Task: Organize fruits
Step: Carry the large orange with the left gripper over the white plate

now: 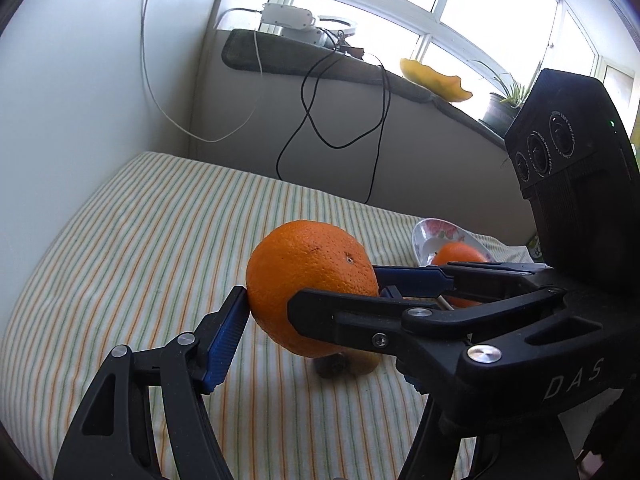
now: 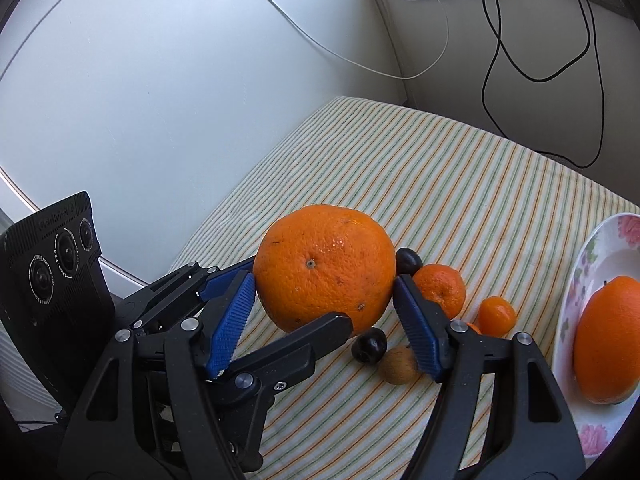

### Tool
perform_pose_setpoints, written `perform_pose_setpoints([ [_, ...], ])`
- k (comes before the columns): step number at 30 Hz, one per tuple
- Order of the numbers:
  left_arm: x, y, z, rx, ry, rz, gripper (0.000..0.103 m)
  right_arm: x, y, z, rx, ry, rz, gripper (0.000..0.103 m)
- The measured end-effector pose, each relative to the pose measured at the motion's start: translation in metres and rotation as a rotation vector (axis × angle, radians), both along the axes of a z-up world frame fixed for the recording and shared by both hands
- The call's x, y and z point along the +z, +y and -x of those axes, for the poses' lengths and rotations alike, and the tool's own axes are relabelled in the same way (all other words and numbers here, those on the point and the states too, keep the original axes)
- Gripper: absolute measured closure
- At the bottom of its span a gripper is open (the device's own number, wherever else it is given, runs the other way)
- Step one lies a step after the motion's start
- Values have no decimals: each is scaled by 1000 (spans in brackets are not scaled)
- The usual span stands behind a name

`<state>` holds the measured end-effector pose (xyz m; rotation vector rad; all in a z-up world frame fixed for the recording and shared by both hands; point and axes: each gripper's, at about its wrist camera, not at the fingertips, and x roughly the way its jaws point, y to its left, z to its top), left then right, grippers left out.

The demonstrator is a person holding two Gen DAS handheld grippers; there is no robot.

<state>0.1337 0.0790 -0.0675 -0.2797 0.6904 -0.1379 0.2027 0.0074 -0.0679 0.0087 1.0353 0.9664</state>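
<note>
A large orange (image 1: 310, 286) (image 2: 325, 266) is held above the striped cloth by both grippers at once. My left gripper (image 1: 316, 304) is shut on it, its pads touching the orange's left and right sides. My right gripper (image 2: 325, 294) is also closed on it, blue pads (image 2: 234, 320) against both sides. Below on the cloth lie a mandarin (image 2: 440, 289), a small kumquat (image 2: 497, 316), two dark plums (image 2: 369, 345), and a tan round fruit (image 2: 399, 364). A floral plate (image 2: 576, 280) at the right holds another orange (image 2: 608, 344).
The striped cloth (image 1: 140, 240) covers the table, which stands against a white wall at the left and a grey wall behind. Black and white cables (image 1: 320, 120) hang down the wall. A windowsill holds a yellow bowl (image 1: 436, 78) and a potted plant (image 1: 504, 100).
</note>
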Motion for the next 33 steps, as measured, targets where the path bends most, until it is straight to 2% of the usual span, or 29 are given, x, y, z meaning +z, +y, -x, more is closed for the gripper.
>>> perform_pose_setpoints([
  [19,23,-72,-31,-132,-59,-41,36,35,-106,-21,-128,-30,-54,29],
  [33,27,-146,-59,-257,-69,-57,36,44,-192,-33,-255,-29,-64,29],
])
